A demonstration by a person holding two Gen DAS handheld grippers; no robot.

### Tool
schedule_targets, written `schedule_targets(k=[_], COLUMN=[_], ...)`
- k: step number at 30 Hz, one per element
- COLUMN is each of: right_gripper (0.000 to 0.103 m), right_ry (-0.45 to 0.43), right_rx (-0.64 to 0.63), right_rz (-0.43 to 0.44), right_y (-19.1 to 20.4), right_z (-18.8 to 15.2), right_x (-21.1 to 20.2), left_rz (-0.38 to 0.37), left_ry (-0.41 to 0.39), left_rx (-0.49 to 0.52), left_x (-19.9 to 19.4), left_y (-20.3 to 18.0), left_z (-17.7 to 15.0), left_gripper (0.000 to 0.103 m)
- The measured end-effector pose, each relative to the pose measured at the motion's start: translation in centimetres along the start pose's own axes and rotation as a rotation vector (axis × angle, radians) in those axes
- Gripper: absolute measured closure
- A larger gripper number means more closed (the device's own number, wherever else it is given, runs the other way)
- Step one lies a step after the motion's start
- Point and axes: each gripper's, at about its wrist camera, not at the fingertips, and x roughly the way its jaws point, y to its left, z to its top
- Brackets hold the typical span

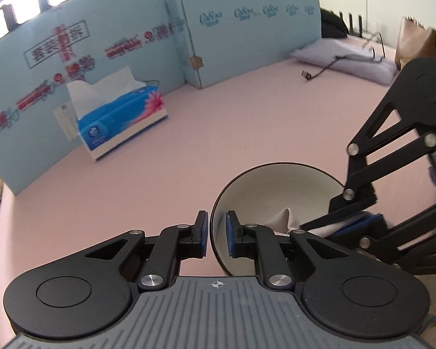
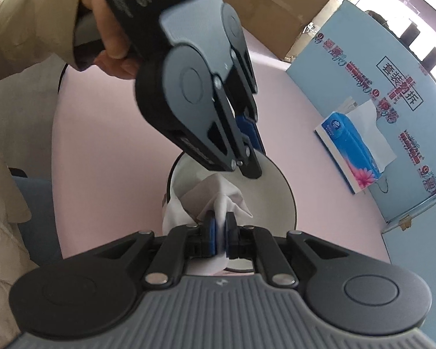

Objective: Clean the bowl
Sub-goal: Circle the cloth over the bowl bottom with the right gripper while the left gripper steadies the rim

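Note:
A cream bowl (image 1: 276, 192) with a dark rim stands on the pink table (image 1: 189, 151). My left gripper (image 1: 217, 228) straddles its near rim, one pad outside and one inside. A strip of the bowl's inside shows between the rim and the inner pad. In the right wrist view the left gripper (image 2: 254, 168) comes down on the far rim of the bowl (image 2: 276, 203), held by a person's hand (image 2: 113, 43). My right gripper (image 2: 221, 224) is shut on a crumpled white tissue (image 2: 218, 192) inside the bowl. In the left wrist view the right gripper (image 1: 319, 219) reaches in from the right with the tissue (image 1: 284, 218).
A blue tissue box (image 1: 122, 116) stands at the table's left, against light-blue printed panels (image 1: 247, 29). A folded pale cloth (image 1: 346, 58) with a cable and a brown paper bag (image 1: 418, 43) lie at the far right. A cardboard box (image 2: 279, 11) sits beyond the table edge.

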Motion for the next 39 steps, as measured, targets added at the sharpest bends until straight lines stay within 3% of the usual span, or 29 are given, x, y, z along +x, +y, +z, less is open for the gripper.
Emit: schedule_targets(k=[8, 18, 20, 24, 30, 34, 39], right_gripper=[0.096, 0.095, 0.095, 0.095, 0.096, 0.097, 0.097], right_ry=[0.003, 0.041, 0.081, 0.196, 0.26, 0.237, 0.216], right_rx=[0.021, 0.093, 0.047, -0.168, -0.401, -0.433, -0.369], right_rz=[0.04, 0.076, 0.052, -0.053, -0.25, -0.323, -0.281], right_y=[-0.4, 0.2, 0.5, 2.5, 4.9, 4.8, 3.2], right_z=[-0.3, -2.0, -1.8, -1.2, -1.5, -1.2, -0.3], right_x=[-0.2, -0.3, 0.0, 1.2, 2.6, 2.4, 1.7], left_rz=[-0.002, 0.016, 0.016, 0.021, -0.002, -0.012, -0.019], left_ry=[-0.001, -0.075, -0.081, -0.079, -0.08, -0.081, -0.08], left_rx=[-0.033, 0.104, 0.128, 0.158, 0.143, 0.136, 0.123], left_x=[-0.5, -2.1, -2.2, -2.1, -1.8, -1.6, -1.5], left_y=[-0.5, -3.4, -3.9, -4.5, -3.9, -3.6, -3.3], left_z=[0.0, 1.4, 1.6, 1.7, 1.6, 1.6, 1.6], left_gripper=[0.094, 0.092, 0.09, 0.091, 0.09, 0.09, 0.09])
